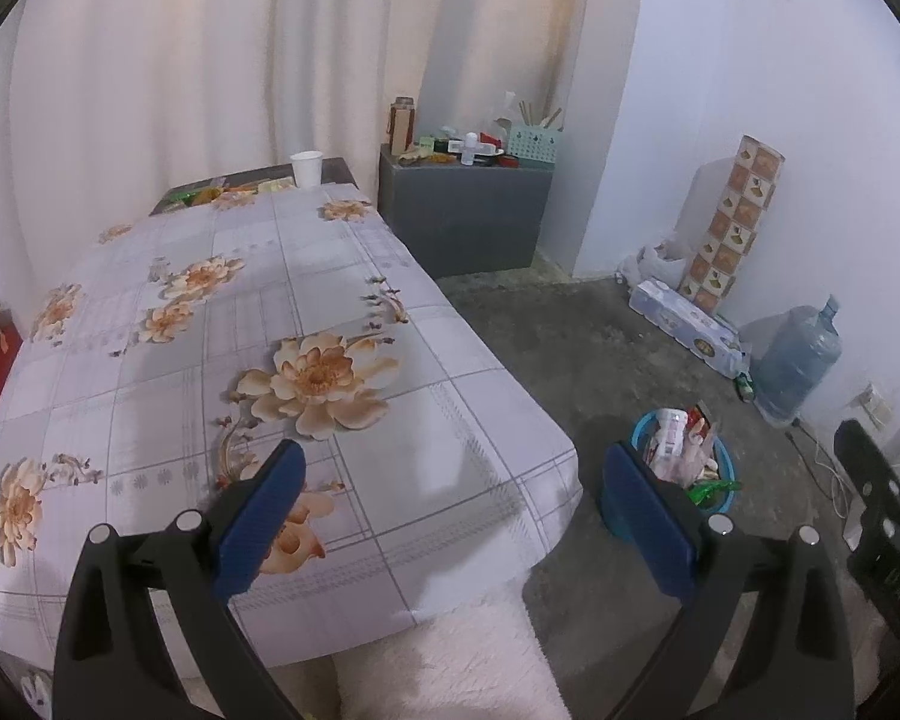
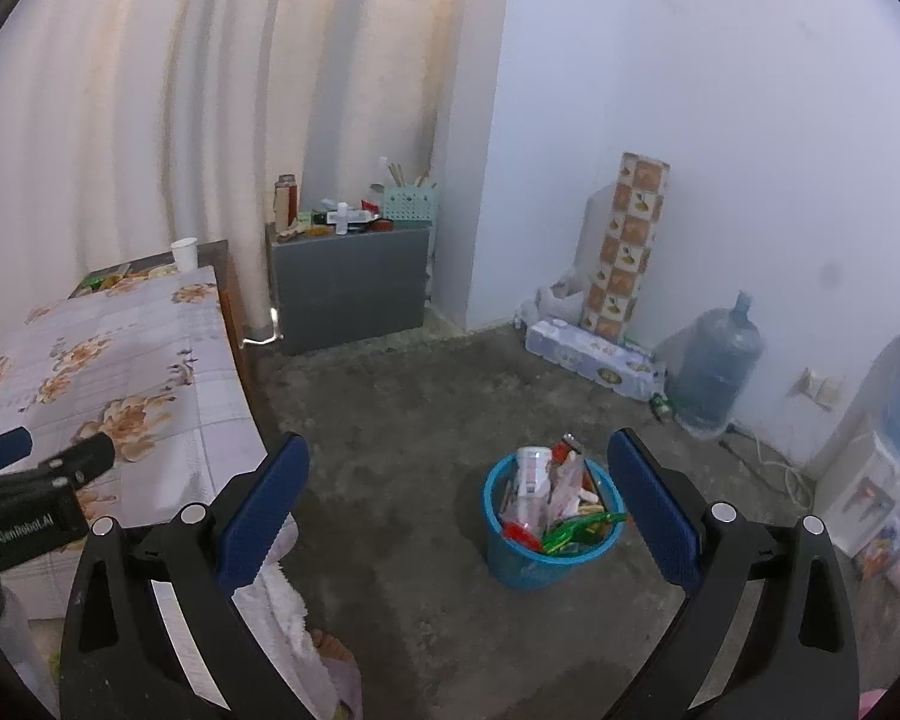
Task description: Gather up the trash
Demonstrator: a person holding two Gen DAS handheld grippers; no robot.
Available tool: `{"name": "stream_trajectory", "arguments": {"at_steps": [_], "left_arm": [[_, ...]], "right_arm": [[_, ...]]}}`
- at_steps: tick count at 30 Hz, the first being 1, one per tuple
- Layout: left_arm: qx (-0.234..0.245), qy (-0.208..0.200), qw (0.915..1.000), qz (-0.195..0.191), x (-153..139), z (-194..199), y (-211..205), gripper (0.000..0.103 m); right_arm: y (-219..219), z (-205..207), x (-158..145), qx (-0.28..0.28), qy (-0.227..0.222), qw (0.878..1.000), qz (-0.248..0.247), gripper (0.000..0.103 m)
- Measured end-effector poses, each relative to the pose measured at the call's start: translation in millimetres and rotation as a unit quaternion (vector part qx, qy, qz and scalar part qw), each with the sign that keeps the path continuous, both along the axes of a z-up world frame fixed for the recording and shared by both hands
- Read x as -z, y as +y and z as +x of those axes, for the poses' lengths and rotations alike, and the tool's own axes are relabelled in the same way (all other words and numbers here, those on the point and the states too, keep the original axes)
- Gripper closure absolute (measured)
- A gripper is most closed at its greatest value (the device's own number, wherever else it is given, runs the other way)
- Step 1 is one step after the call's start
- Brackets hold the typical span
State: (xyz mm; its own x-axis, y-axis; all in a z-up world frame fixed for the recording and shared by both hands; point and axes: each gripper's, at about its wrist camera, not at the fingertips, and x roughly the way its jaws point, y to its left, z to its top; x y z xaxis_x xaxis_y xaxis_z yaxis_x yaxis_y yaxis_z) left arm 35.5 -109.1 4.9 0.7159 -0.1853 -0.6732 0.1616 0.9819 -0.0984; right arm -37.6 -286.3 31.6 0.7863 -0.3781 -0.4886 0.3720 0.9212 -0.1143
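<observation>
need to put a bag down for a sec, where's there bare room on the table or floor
Most of the flowered tablecloth is bare, from the near edge up to the paper cup and wrappers at the far end. The floor is open between the table, the grey cabinet and the blue bin. The right wall is crowded, with a water jug and boxes.

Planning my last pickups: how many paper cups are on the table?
1. A white paper cup stands at the table's far end, beside some wrappers; more could hide behind it.
</observation>
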Motion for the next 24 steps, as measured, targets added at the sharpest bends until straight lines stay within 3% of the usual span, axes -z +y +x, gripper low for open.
{"name": "stream_trajectory", "arguments": {"at_steps": [14,24], "left_arm": [[-0.027,0.004,0.9996,0.011,0.6,1.3,2.1,0.005],[-0.077,0.005,0.9962,0.040,3.0,-2.1,43.0,0.005]], "right_arm": [[-3.2,1.2,4.4,0.006,0.006,1.000,0.011,0.007],[9.1,8.0,12.7,-0.034,0.020,0.999,0.030,0.007]]}}
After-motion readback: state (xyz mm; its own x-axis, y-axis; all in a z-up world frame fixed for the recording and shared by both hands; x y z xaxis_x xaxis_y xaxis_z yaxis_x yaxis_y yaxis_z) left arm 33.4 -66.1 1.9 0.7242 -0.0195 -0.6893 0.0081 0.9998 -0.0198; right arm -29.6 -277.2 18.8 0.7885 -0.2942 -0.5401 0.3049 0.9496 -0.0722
